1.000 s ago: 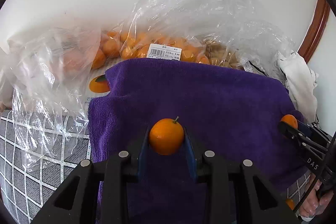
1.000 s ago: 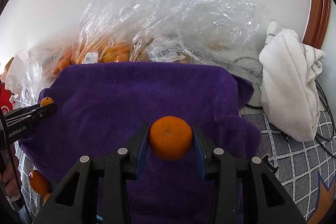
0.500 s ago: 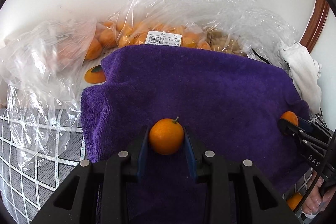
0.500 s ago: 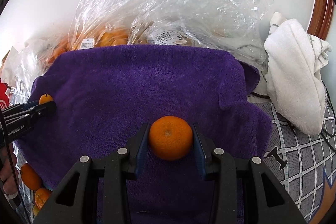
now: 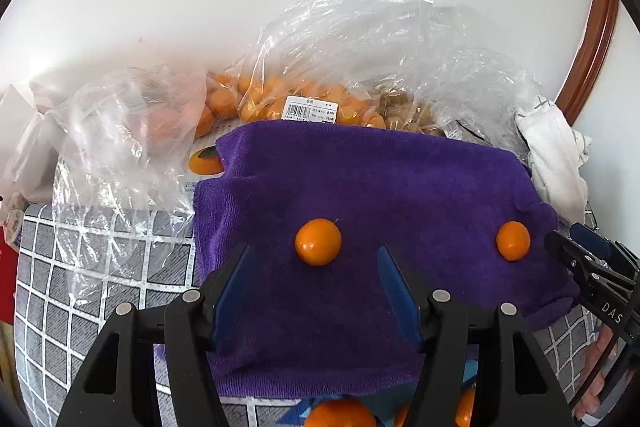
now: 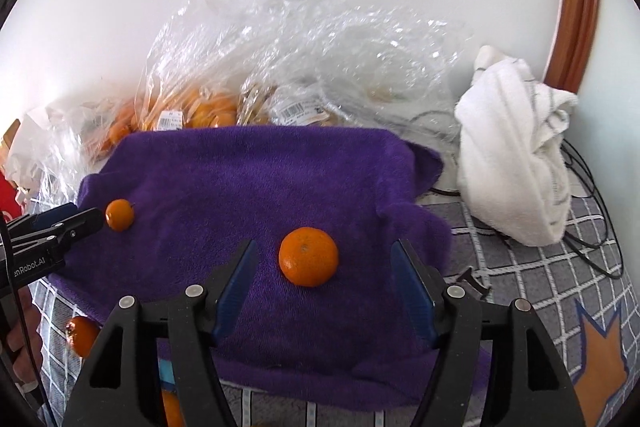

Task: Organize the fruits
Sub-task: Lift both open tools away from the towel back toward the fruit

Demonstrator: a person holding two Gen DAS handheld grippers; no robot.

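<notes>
A purple towel [image 5: 400,187] lies spread on the table. On it rests a small orange fruit with a stem [image 5: 318,241], free between the tips of my left gripper [image 5: 314,249], whose jaws are opening and do not touch it. A larger mandarin [image 6: 308,256] sits on the towel [image 6: 260,179] between the tips of my right gripper [image 6: 324,243], which is also opening, its pads clear of it. Each view shows the other fruit, the mandarin [image 5: 513,241] and the small fruit [image 6: 119,214], with the other gripper at the frame's edge, the right gripper [image 5: 564,237] and the left gripper [image 6: 86,215].
Clear plastic bags of oranges [image 5: 280,99] are piled behind the towel against the white wall. A white cloth [image 6: 516,155] and black cables [image 6: 580,219] lie to the right. Loose oranges [image 5: 340,413] sit at the near edge on the grey checked tablecloth [image 5: 80,267].
Both grippers were shut on their fruits; now both have opened, left the fruits on the towel, and drawn back and up.
</notes>
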